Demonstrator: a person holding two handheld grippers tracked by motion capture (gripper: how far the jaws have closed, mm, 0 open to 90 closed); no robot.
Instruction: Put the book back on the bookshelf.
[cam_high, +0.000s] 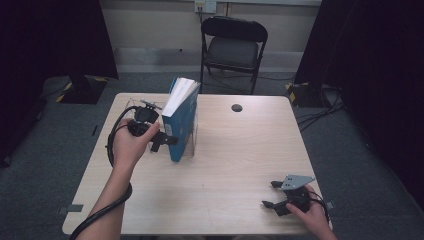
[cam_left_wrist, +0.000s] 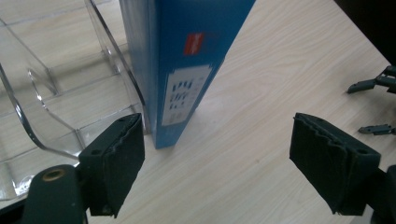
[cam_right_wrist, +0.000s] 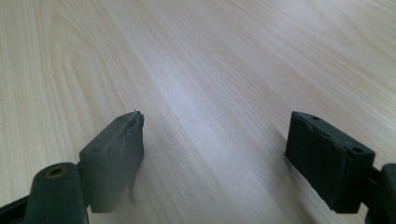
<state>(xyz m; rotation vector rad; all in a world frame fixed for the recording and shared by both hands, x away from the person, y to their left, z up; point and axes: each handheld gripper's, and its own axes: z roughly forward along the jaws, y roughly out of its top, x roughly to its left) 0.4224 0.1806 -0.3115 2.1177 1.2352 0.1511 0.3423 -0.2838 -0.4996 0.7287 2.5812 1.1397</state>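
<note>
One blue book stood upright near the far left part of the table, its spine towards the person and its pages up, leaning slightly in one clear plastic holder. In the left gripper view the book's foot rested on the wood just beyond the jaws, beside the holder's clear wall. The left gripper was just beside the spine's lower part, its two jaws wide apart and gripping nothing; whether a pad touched the book I cannot tell. The right gripper rested well apart at the near right corner, its two jaws also spread over bare wood. One dark round spot marked the tabletop. One black chair stood beyond the table.
</note>
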